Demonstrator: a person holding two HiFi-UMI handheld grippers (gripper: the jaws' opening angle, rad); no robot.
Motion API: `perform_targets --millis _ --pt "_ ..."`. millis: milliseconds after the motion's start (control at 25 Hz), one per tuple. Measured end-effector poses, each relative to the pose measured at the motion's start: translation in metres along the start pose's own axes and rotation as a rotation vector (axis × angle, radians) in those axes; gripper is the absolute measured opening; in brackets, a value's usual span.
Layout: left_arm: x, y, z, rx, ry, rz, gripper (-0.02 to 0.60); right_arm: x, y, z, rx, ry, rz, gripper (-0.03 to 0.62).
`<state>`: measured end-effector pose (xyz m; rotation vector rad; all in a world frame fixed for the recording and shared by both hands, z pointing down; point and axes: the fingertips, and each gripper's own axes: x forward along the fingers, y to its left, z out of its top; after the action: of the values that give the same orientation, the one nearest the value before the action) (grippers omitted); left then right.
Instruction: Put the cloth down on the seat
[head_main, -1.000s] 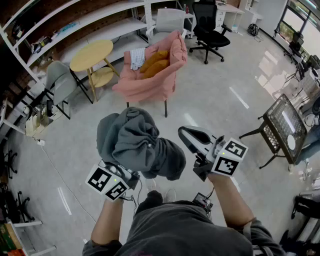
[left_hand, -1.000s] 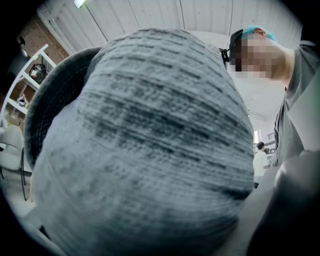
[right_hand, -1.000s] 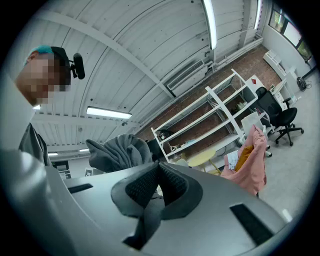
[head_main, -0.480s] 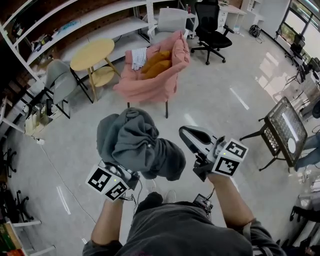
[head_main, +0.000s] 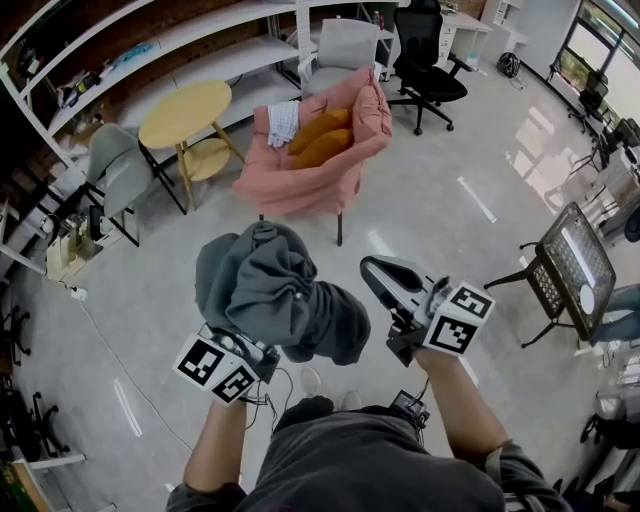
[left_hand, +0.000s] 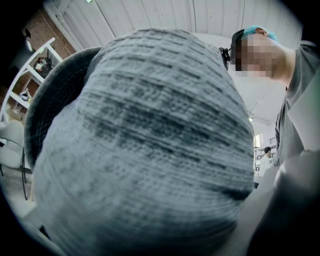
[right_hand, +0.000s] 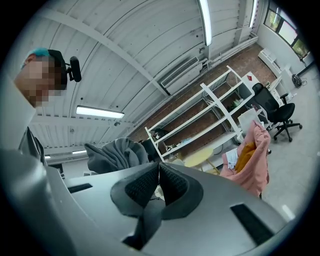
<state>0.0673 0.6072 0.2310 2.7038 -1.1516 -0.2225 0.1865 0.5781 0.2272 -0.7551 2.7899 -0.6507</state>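
Note:
A bundled grey cloth (head_main: 275, 295) hangs over my left gripper (head_main: 240, 352), which is shut on it; the jaws themselves are buried in the fabric. In the left gripper view the cloth (left_hand: 145, 140) fills almost the whole picture. My right gripper (head_main: 378, 272) is held level beside the bundle, shut and with nothing in it; its pads (right_hand: 145, 182) meet at the tip. A pink armchair (head_main: 300, 185) stands on the floor ahead, apart from both grippers. Two orange cushions (head_main: 322, 140) and a checked cloth (head_main: 283, 122) lie on its seat.
Left of the armchair are a round yellow table (head_main: 185, 108) and a grey chair (head_main: 115, 165). A black office chair (head_main: 425, 60) stands behind it, with white shelves (head_main: 150, 45) along the wall. A black mesh stand (head_main: 570, 265) is at the right.
The armchair and the room have slid lower and a little nearer in the head view. Both grippers keep their pose, and the cloth stays held in the left one.

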Motion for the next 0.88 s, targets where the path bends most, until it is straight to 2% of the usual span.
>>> perform_targets --millis 360,720,880 --pt "-0.011 0.092 0.014 -0.004 0.002 -0.018 0.261 0.084 -0.011 -0.005 -0.013 -0.011 -0.026 0.015" --pt "-0.003 0.149 0.026 -0.016 -0.016 -0.025 0.262 0.136 -0.03 0.002 -0.03 0.007 -0.042 0.015" --pt "0.001 0.163 0.026 -0.013 -0.021 -0.019 0.262 0.146 -0.039 0.003 -0.012 -0.008 -0.031 0.015"
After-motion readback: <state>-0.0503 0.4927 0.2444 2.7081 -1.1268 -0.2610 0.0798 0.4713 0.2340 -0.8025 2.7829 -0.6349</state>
